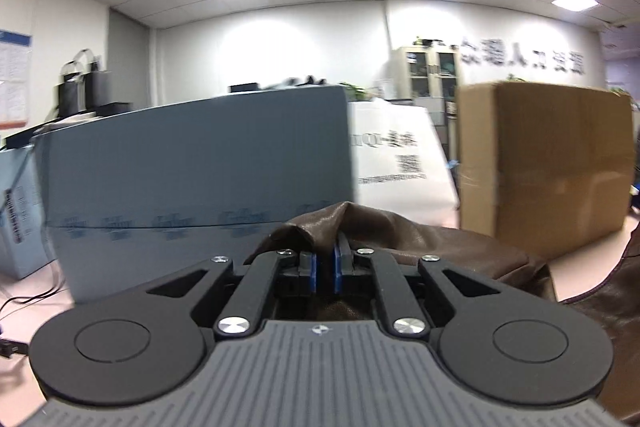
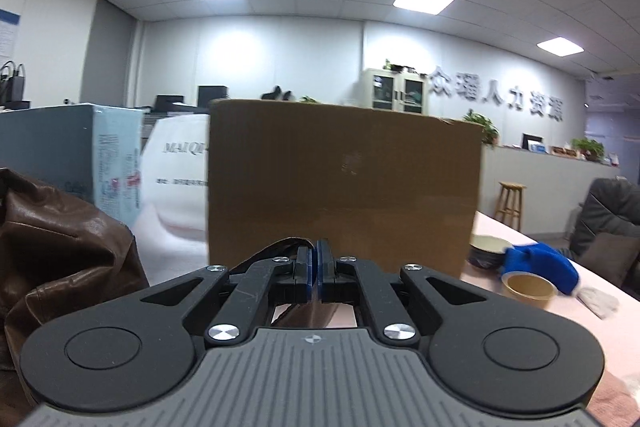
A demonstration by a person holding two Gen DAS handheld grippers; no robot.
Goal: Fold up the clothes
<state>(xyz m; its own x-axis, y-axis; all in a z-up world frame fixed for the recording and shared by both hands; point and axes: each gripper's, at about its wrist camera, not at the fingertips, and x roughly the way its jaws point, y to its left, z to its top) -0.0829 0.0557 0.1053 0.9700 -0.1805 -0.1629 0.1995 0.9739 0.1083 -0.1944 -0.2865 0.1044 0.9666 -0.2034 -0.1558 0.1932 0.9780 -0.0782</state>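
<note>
A dark brown leather garment (image 1: 452,247) is lifted off the pink table (image 1: 580,259). My left gripper (image 1: 325,259) is shut on a bunched fold of it, which rises over the blue pads (image 1: 313,269) and drapes off to the right. In the right wrist view the same brown garment (image 2: 60,239) hangs in a crumpled mass at the left. My right gripper (image 2: 316,263) is shut on a thin edge of it, which trails under the fingers to the left. Both grippers point nearly level toward the boxes.
A large grey-blue box (image 1: 192,183), a white bag with print (image 1: 396,155) and a brown cardboard box (image 2: 344,183) stand close ahead across the table. At the right lie a dark bowl (image 2: 486,251), a paper cup (image 2: 528,287) and a blue cloth (image 2: 540,263). A wooden stool (image 2: 510,203) stands beyond.
</note>
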